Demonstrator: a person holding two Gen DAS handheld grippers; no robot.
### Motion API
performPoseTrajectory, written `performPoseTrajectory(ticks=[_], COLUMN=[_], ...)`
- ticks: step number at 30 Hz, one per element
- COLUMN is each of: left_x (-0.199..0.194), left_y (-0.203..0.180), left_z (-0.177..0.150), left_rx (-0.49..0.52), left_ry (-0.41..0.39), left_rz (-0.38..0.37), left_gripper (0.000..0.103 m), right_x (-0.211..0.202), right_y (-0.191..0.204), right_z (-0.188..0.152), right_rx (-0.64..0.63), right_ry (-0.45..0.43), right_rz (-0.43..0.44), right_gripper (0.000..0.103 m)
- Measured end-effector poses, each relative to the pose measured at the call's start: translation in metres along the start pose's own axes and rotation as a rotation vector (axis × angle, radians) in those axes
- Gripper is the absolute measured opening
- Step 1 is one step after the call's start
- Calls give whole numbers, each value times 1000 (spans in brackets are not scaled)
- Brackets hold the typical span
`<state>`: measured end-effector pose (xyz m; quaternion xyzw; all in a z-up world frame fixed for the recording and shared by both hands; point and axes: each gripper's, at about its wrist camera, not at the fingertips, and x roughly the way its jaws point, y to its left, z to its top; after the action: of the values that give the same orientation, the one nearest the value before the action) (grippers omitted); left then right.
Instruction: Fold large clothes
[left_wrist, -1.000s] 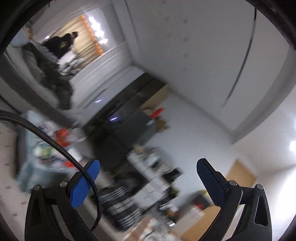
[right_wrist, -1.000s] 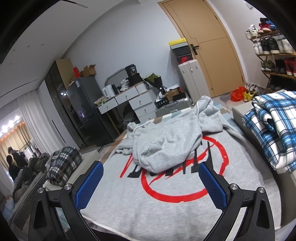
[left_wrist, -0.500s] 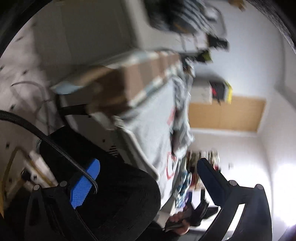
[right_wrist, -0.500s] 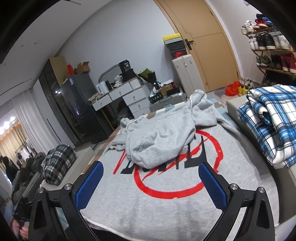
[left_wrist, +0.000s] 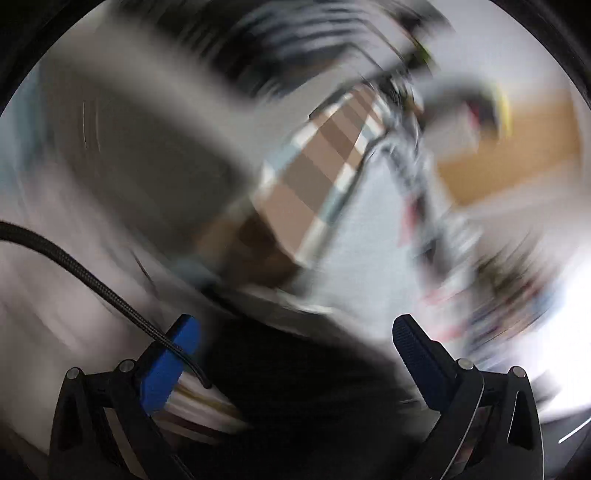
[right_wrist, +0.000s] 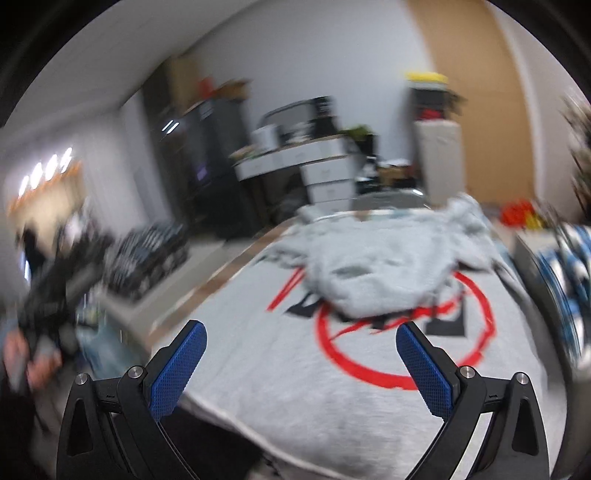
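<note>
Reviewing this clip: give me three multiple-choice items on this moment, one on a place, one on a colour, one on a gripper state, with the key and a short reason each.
1. Where does the crumpled grey sweatshirt lie?
A. on the grey blanket, over its printed design
B. on the floor by the door
C. between the right gripper's fingers

2. What colour is the ring printed on the blanket?
A. blue
B. red
C. yellow

3. How does the right gripper stand?
A. shut on the sweatshirt
B. shut on nothing
C. open, holding nothing

Key: 1 A, the sweatshirt sits on the blanket and partly covers the print. 2 B, the ring shows red below the sweatshirt. 3 C, the blue pads are wide apart with only blanket visible between them.
</note>
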<state>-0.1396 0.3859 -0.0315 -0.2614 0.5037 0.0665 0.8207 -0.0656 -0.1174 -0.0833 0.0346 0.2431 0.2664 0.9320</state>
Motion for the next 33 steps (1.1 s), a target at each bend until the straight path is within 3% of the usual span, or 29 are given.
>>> performPoseTrajectory(ticks=[1,2,3,4,5,6,9,12,15,16,17,18,19,20,21,23,24,25,26,27,28,29,31,32,33], left_x=[-4,0,4,12,22,28,37,22,8,7,17,18,27,29,33,35,33,34,41,55,61,64,57,52,46], left_y=[-16,-23,-22,-8,13,33,104,133,120,113,98,97,88,91,98,89,76,71,77,99,110,111,86,77,67], left_z=[-4,-9,-17,-24,-27,-27,-29,-32,-34,-39,-36,-44,-42,-41,-42,-52,-65,-68,-68,-66,-66,-67,-55,-47,-35], left_rx=[230,369,511,556,528,451,92,-77,-37,38,129,270,349,369,336,343,429,466,482,401,339,302,274,261,245], left_ry=[-3,15,73,212,380,489,783,814,791,810,824,816,783,758,783,892,1001,1034,1035,1062,1102,1152,1091,1025,902], left_rz=[205,314,405,421,405,363,108,-73,-138,-86,24,221,368,453,502,352,170,121,175,328,358,286,20,-60,-157], left_gripper=[102,102,102,102,102,102,102,102,102,102,102,102,102,102,102,102,102,102,102,102,101,101,101,101,102], right_x=[4,7,10,13,15,16,17,13,9,9,9,10,10,10,10,9,8,7,7,8,10,12,13,13,12], right_y=[11,19,28,34,37,40,41,37,29,26,24,21,20,19,19,22,25,28,30,33,34,35,35,36,36], right_z=[-1,-3,-5,-7,-9,-11,-13,-11,-9,-8,-7,-7,-6,-6,-6,-6,-6,-7,-8,-9,-9,-10,-11,-11,-11], right_rx=[-51,-88,-127,-153,-165,-177,-185,-153,-115,-101,-89,-77,-71,-66,-64,-76,-91,-107,-118,-133,-140,-145,-147,-147,-152], right_ry=[12,19,26,36,43,52,60,47,36,36,35,38,40,41,41,34,28,25,25,30,37,47,57,56,50], right_rz=[-7,-17,-25,-24,-20,-10,-2,3,0,-2,-5,-13,-20,-25,-22,-13,-13,-12,-11,-13,-16,-18,-21,-19,-15], right_gripper=[103,103,103,103,103,103,103,103,103,103,103,103,103,103,103,103,103,103,103,103,103,103,103,103,103])
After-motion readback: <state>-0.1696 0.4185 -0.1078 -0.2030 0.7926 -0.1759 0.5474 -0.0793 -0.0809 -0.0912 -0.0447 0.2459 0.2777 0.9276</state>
